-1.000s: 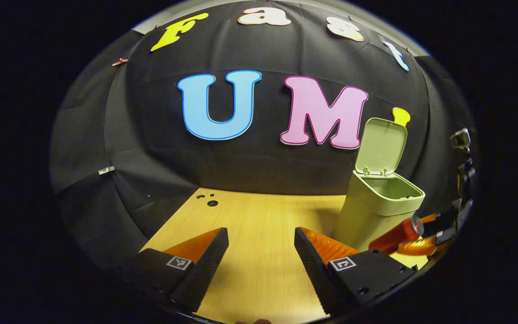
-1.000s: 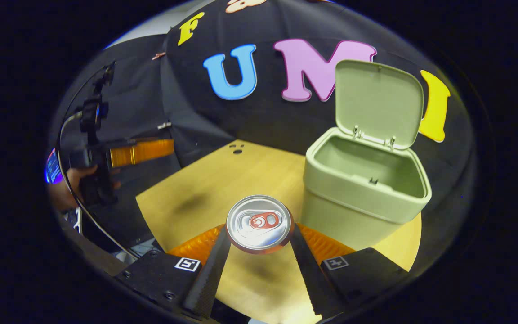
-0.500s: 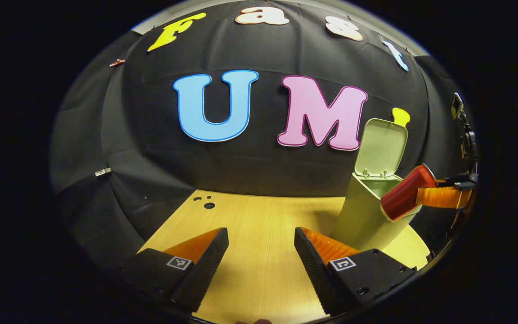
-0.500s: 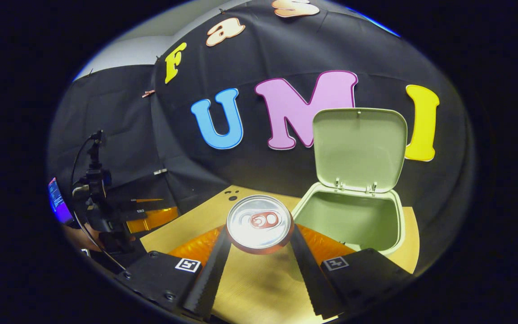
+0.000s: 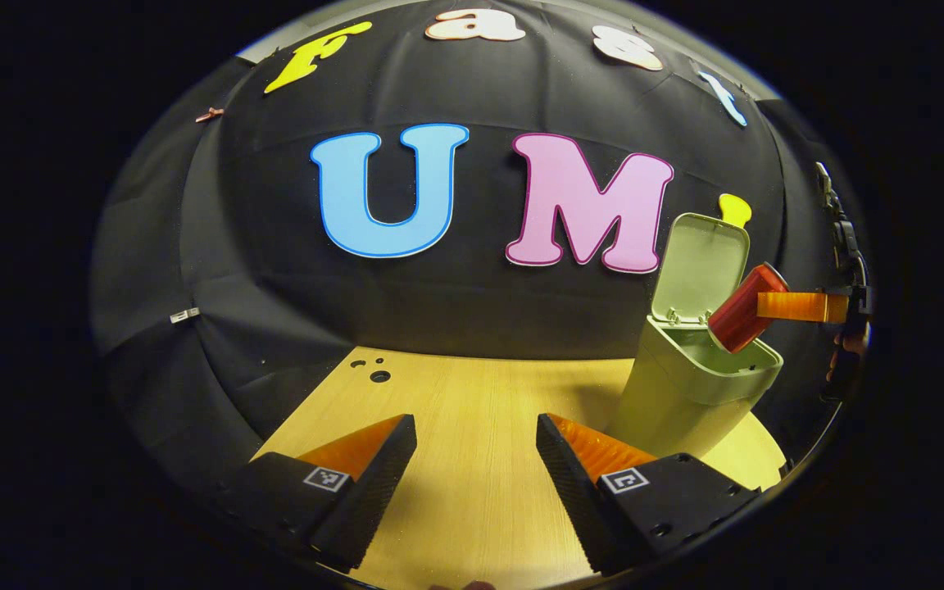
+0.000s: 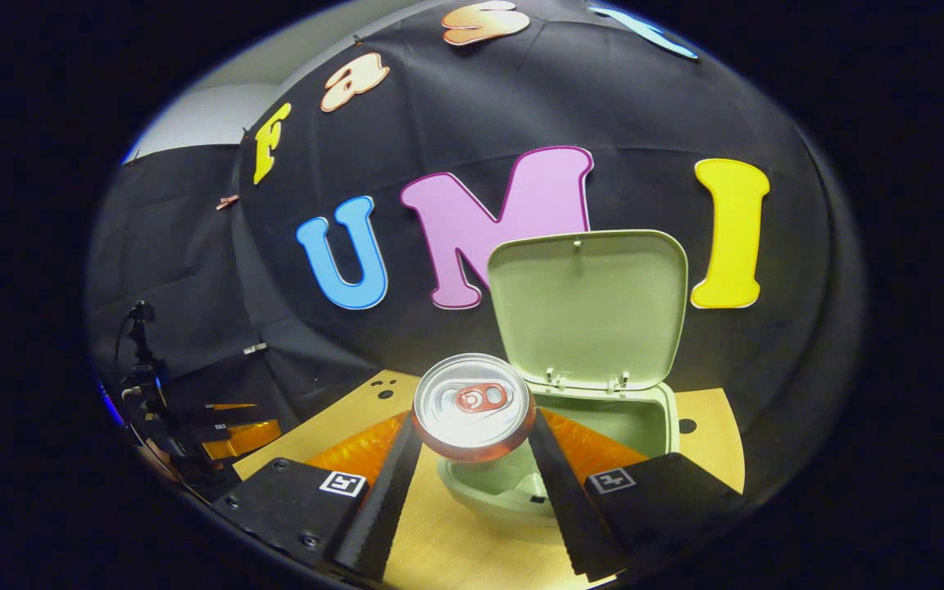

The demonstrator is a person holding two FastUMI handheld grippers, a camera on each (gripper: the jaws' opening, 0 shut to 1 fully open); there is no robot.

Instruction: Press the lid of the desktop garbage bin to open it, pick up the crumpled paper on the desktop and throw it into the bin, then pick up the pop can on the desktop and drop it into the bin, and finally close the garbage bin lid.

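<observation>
The right gripper (image 6: 472,447) has its fingers clamped on the red can (image 6: 473,405), one on each side, top end facing the camera. The can hangs right over the open mouth of the green bin (image 6: 652,414), whose lid (image 6: 588,307) stands upright at the far side. From the left gripper view the can (image 5: 746,309) sits tilted above the bin (image 5: 685,385), on the right of the wooden table (image 5: 472,410). The left gripper (image 5: 476,459) hovers low over the table, fingers spread wide with nothing between them.
</observation>
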